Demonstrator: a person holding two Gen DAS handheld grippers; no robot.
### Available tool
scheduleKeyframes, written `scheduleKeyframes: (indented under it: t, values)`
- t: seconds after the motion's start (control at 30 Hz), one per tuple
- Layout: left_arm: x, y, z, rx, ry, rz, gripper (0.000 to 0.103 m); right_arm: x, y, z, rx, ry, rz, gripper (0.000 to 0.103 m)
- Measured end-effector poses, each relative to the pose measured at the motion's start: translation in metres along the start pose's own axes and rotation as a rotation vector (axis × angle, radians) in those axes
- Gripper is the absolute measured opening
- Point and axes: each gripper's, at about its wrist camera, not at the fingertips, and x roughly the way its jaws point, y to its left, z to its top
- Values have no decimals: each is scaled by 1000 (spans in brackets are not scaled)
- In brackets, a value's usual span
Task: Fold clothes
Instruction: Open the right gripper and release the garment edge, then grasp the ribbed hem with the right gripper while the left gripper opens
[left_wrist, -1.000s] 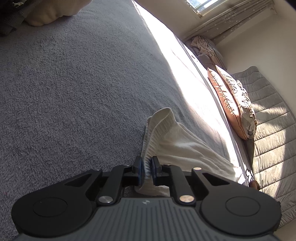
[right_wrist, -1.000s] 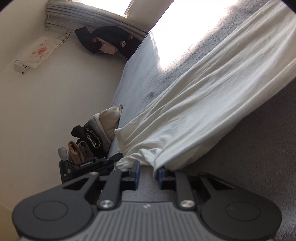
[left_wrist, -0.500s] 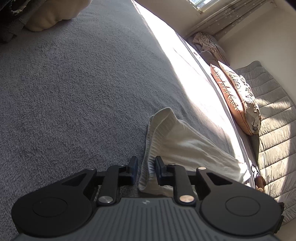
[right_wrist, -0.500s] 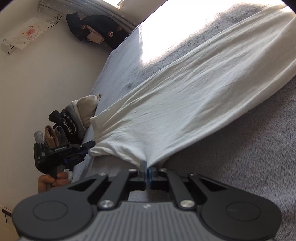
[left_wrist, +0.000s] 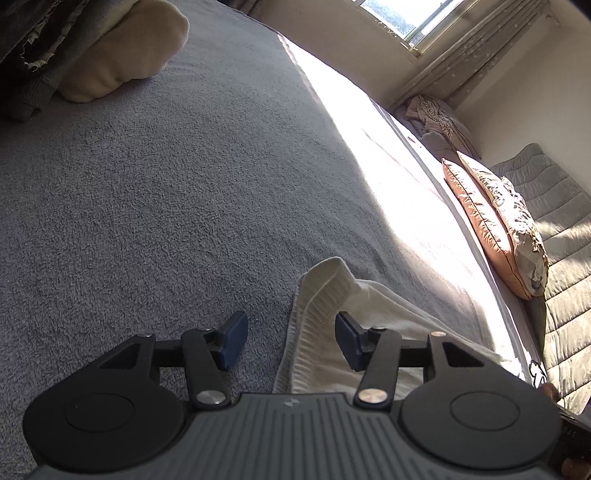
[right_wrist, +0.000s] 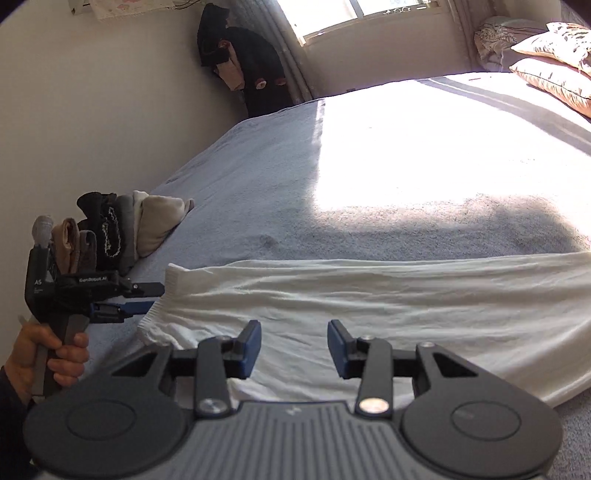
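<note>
Both grippers have let go since a second ago: then each was pinched on an edge of the white garment (right_wrist: 369, 306), now the cloth lies flat on the grey bed (left_wrist: 147, 192) and the right wrist view has swung from steeply tilted to roughly level.

Left gripper (left_wrist: 291, 341): fingers have just been opening and stand at a medium gap. The ribbed hem of the garment (left_wrist: 314, 314) lies in the gap near the right-side pad, no pad pressing on it. In the right wrist view this gripper (right_wrist: 157, 295) sits at the garment's ribbed end, gripped by the person's hand (right_wrist: 40, 354).

Right gripper (right_wrist: 294, 345): fingers have also just been opening, same medium gap, hovering over the near edge of the garment. Cloth shows between and below the pads, nothing clamped.

Garment: stretched in a long band across the near side of the bed, ribbed end toward the left gripper, other end running off the right of the right wrist view. Mostly in shade, just short of the bright sun patch.

Stack of folded clothes (right_wrist: 122, 229) on the bed's left edge, beyond the left gripper, apart from the garment. Pillows (left_wrist: 495, 229) along the far side of the bed.
</note>
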Motion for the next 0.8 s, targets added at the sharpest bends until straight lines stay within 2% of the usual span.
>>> scheduleKeyframes:
  t: [0.07, 0.13, 0.2, 0.27, 0.33, 0.43, 0.47, 0.53, 0.8]
  values:
    - [-1, -3, -3, 30, -8, 47, 31, 36, 16, 17, -148, 36, -47, 38]
    - [-2, -3, -3, 27, -12, 50, 31, 70, 29, 27, -269, 78, -82, 28]
    - [-2, 1, -2, 7, -11, 41, 31, 104, 42, 32, -383, 116, -98, 22]
    - [-2, 2, 0, -20, -15, 30, 31, 125, 50, 38, -423, 110, -100, 21]
    - [-2, 2, 1, -28, -20, 23, 31, 138, 56, 43, -422, 102, -41, 21]
    - [2, -1, 1, -22, -15, 33, 31, 155, 68, 40, -499, 152, -5, 21]
    - [2, -1, 1, -21, -15, 36, 31, 160, 72, 37, -538, 166, -14, 19]
    - [2, -2, 2, -22, -15, 41, 31, 159, 74, 38, -536, 156, -9, 1]
    - [1, -2, 2, -31, -21, 43, 31, 152, 79, 41, -578, 66, -85, 2]
